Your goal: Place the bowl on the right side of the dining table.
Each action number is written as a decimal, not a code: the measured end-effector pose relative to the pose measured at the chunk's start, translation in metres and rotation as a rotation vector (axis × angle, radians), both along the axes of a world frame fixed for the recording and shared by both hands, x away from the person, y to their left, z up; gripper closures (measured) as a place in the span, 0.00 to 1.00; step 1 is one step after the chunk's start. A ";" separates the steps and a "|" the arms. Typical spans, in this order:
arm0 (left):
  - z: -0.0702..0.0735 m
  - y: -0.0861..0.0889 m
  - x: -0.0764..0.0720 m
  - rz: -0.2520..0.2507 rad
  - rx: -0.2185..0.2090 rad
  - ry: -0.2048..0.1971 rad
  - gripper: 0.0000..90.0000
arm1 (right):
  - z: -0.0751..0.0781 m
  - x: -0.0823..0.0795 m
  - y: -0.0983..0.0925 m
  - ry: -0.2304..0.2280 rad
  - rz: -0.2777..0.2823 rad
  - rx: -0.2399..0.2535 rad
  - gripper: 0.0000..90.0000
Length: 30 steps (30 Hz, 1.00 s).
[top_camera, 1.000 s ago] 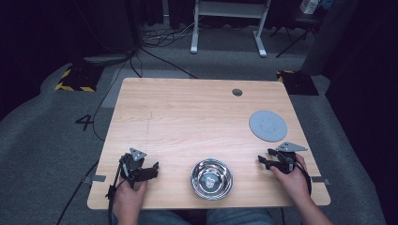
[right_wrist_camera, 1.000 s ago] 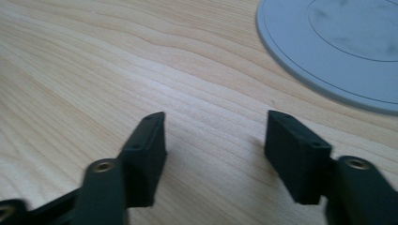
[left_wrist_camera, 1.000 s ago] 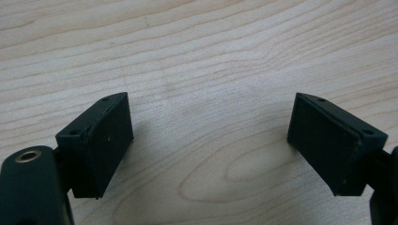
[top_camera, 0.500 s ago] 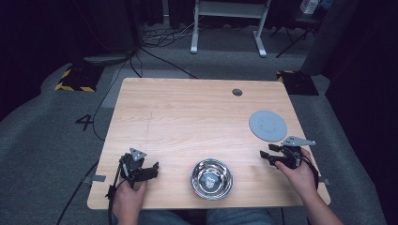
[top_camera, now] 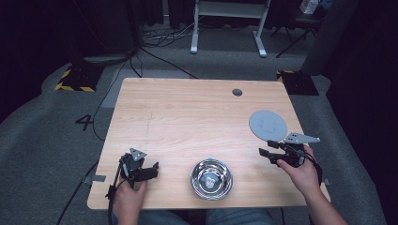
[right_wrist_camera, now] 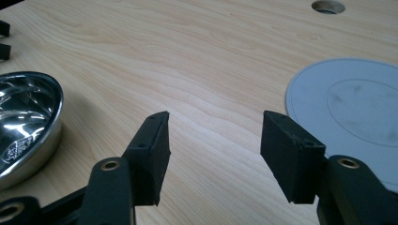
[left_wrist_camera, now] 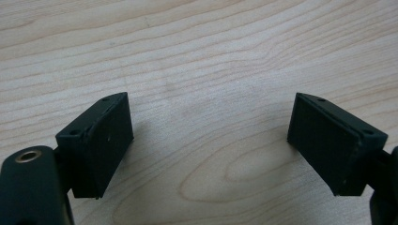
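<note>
Black jaws on the right gripper (top_camera: 268,153) stand apart with nothing between them, only bare wood showing in the gap in the right gripper view. The right hand (top_camera: 300,169) holds it just above the table near the right edge, wrist straight, forearm coming in from the near right corner, the jaws pointing left across the board and the grey three-cornered plate lying flat on top. Just beyond that gripper lies a flat grey disc (top_camera: 267,124), its near edge close beside the plate; in the right gripper view the disc (right_wrist_camera: 349,112) sits ahead and to the right of the jaws, untouched. To the left of the gripper, near the front edge and about midway across, stands a shiny steel bowl (top_camera: 211,177), also apart from the jaws; its rim (right_wrist_camera: 28,126) gleams at the left of the right gripper view.

Over at the near left corner the left gripper (top_camera: 152,168) is low over the table, the left hand (top_camera: 129,190) wrapped round its body from behind, jaws aimed right toward the bowl. They too are spread wide and empty, with plain wood grain (left_wrist_camera: 206,117) between the pads. Its cable hangs off the front edge beside the forearm.

Farther across the pale wooden table (top_camera: 187,112) a small round hole (top_camera: 237,92) sits near the far edge.
</note>
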<state>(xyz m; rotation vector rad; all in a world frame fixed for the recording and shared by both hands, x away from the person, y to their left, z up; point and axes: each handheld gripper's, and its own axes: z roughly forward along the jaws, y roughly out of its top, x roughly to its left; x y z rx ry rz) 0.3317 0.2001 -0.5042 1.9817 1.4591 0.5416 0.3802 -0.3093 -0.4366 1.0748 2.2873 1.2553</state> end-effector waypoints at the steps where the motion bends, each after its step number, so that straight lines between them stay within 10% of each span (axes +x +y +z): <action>1: 0.000 0.000 0.000 0.000 0.000 0.000 0.16 | 0.003 0.001 0.002 0.000 0.014 0.017 0.49; 30: 0.000 0.000 0.000 -0.001 0.000 0.000 0.16 | 0.028 0.024 0.084 0.040 0.237 -0.029 0.49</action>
